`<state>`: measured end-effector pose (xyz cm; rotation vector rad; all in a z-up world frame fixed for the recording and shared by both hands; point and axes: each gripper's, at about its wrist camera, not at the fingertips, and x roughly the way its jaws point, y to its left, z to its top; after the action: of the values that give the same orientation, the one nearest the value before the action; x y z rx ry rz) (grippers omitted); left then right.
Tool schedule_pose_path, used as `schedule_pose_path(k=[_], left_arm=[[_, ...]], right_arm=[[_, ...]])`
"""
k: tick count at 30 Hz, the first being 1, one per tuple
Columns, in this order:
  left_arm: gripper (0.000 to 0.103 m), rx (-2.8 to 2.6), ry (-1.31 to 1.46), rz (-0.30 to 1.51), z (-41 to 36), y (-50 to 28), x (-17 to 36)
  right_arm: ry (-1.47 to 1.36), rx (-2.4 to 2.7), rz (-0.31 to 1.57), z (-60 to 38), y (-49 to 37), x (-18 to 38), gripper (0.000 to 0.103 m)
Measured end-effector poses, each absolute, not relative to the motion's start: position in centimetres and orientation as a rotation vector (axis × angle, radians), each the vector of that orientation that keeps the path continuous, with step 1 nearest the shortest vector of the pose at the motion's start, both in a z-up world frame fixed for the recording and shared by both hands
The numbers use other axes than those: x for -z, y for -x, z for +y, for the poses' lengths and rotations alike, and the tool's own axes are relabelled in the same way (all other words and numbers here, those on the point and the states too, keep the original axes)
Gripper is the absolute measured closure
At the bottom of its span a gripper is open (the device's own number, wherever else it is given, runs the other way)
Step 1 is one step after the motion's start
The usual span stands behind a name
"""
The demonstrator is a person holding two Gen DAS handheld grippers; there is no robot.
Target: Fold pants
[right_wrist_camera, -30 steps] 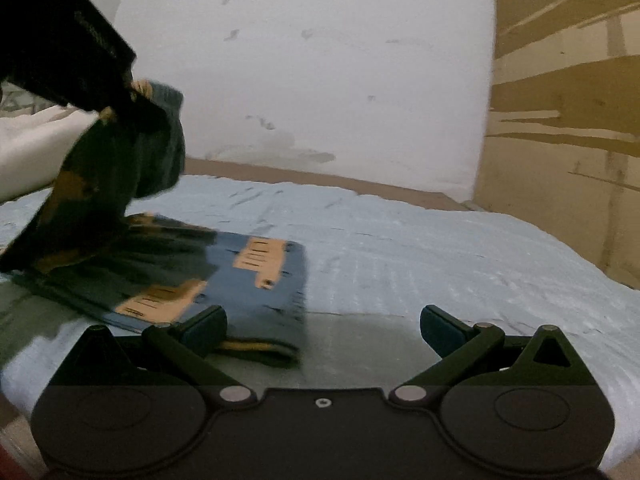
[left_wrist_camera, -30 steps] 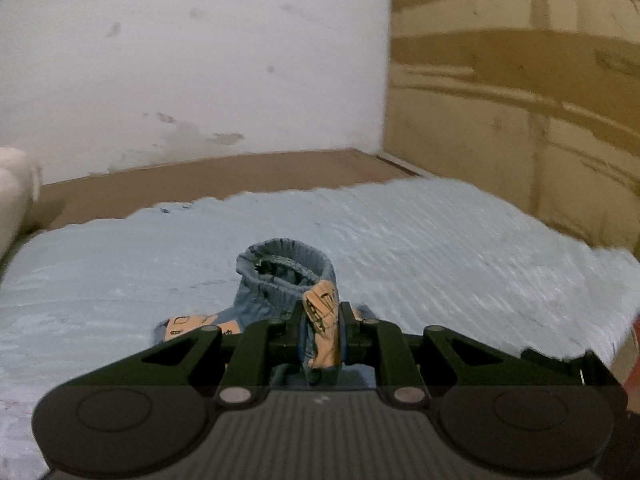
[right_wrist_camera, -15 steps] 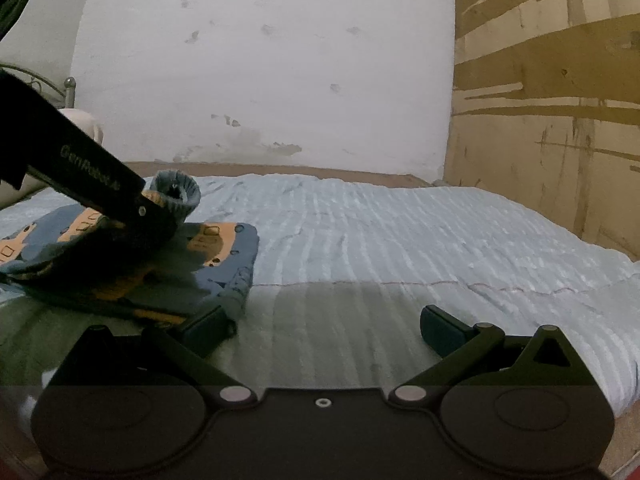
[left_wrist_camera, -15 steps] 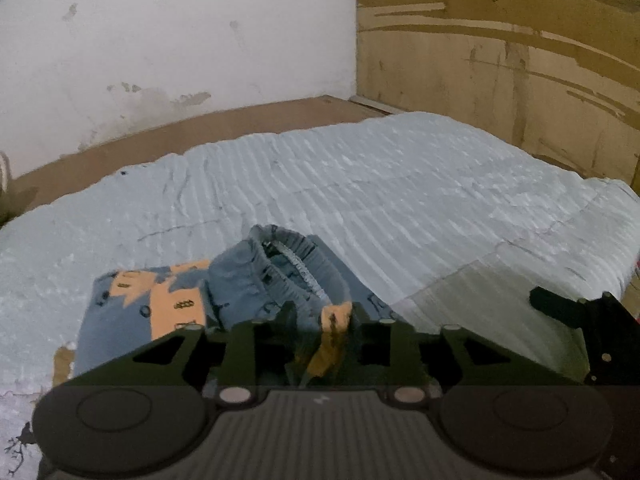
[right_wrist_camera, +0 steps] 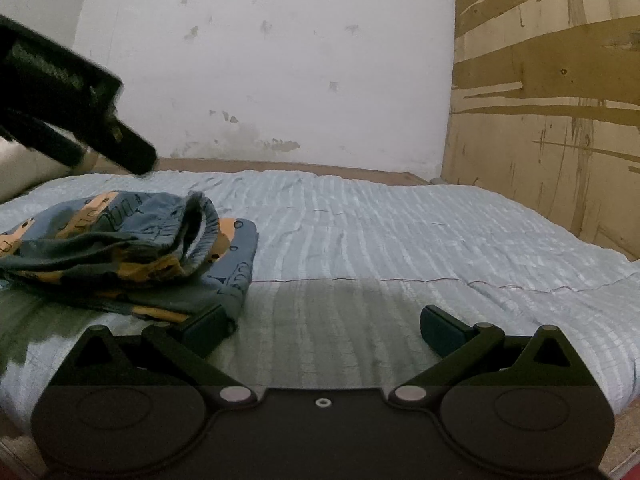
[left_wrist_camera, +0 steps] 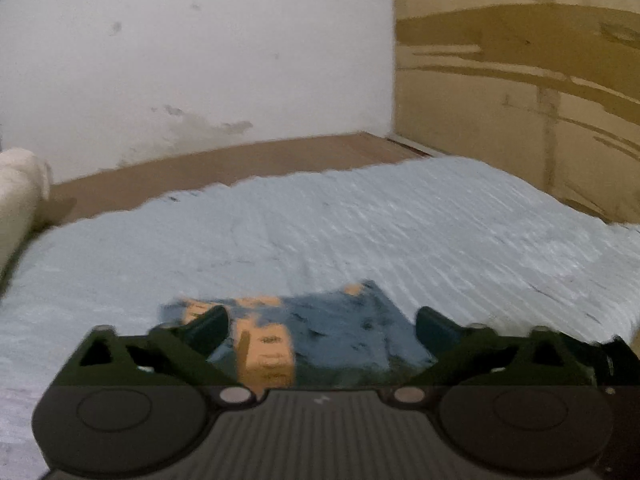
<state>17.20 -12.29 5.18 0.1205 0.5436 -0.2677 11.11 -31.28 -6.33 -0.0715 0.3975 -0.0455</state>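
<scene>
Blue pants (right_wrist_camera: 120, 248) with orange vehicle prints lie in a folded heap on the pale blue bedspread (right_wrist_camera: 400, 240), toward its near left part, the elastic waistband curling up on top. Above the pants the left tongs (left_wrist_camera: 320, 330) are opening, their fingers spread wide with the cloth showing below between them, not pressed. Just right of the pants the right tongs (right_wrist_camera: 324, 326) stand wide and hold nothing, one fingertip (right_wrist_camera: 206, 326) at the pants' near corner.
</scene>
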Motion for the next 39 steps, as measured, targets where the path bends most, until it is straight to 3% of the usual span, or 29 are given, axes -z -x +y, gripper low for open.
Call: schedule_pose_path(k=[9,15,30,34,39], left_arm=[[0.001,0.071,-0.143,0.564,-7.1,-17.3,-4.7],[0.001,-0.034,-0.039,0.687,-2.8,-17.7,-1.5],[0.001,-0.011,0.028,0.736,-1.5,-16.8,0.1],[0.001,-0.007,0.027,0.736,-1.8,-16.8,0.1],[0.001,-0.004,0.027,0.737,-1.9,-16.7,0.0]], right_arm=[[0.083,0.021,0.388,-30.4,-10.8,5.4,0.001],[0.051,-0.081,0.374,-29.7,-11.2,4.2,0.001],[-0.141,-0.301,0.542,-28.6,-21.7,2.1,0.001],[-0.170,-0.293,0.579,-28.3,-22.9,2.0,0.016],[-0.115,-0.318,0.582,-27.0,-22.5,2.1,0.026]])
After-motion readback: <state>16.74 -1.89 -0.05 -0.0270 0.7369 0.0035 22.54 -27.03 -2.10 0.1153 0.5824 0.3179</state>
